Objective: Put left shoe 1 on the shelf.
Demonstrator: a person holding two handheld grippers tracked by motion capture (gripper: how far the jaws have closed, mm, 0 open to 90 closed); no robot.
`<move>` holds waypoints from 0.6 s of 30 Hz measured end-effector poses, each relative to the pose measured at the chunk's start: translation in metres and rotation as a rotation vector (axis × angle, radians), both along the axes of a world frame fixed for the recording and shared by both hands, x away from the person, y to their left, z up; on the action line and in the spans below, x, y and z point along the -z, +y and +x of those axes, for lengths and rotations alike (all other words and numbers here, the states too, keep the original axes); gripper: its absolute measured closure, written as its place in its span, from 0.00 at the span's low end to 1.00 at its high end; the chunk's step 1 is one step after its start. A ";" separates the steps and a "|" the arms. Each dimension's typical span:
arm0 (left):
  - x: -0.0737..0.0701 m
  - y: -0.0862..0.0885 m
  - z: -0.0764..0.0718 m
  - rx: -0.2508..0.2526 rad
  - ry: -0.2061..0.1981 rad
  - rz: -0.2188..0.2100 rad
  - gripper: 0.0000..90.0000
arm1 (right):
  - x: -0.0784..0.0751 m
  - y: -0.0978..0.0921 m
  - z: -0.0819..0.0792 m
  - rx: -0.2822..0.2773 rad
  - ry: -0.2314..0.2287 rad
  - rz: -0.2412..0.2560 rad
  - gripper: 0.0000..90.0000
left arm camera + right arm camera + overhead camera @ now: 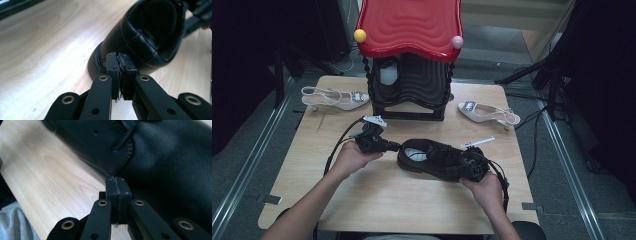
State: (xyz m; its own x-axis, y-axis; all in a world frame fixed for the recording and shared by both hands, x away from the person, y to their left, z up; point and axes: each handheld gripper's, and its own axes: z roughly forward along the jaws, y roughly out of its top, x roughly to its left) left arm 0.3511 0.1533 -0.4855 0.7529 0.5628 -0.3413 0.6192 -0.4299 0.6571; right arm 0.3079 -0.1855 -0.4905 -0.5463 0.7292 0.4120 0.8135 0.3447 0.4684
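Two grippers attend one black shoe (432,157), which lies on the tabletop (377,200) in front of the red-roofed rack (412,55), my landmark throughout. Left gripper (393,146): jaws pressed together against the heel end, seen in the left gripper view (121,65) meeting the back seam; whether leather is nipped between them cannot be told. Right gripper (464,167): jaws likewise pressed together at the toe-side upper (117,185), by a stitched flap; a pinch there cannot be confirmed either. Judgement: holding both ends suggests steadying the shoe for a level lift toward the rack. Farther off, one pale slingback shoe (334,97) lies left of the rack; a second pale slingback (488,112) lies right of it, both well apart from the black shoe.
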 end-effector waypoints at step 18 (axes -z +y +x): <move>-0.009 -0.024 0.030 -0.003 -0.045 -0.038 0.97 | -0.011 -0.008 0.009 0.069 -0.078 0.030 1.00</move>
State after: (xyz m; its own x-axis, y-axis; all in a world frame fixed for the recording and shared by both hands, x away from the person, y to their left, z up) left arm 0.3807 0.1288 -0.4765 0.7664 0.5521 -0.3285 0.5900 -0.4026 0.6999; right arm 0.3170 -0.1933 -0.4800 -0.5267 0.7542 0.3922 0.7954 0.2746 0.5403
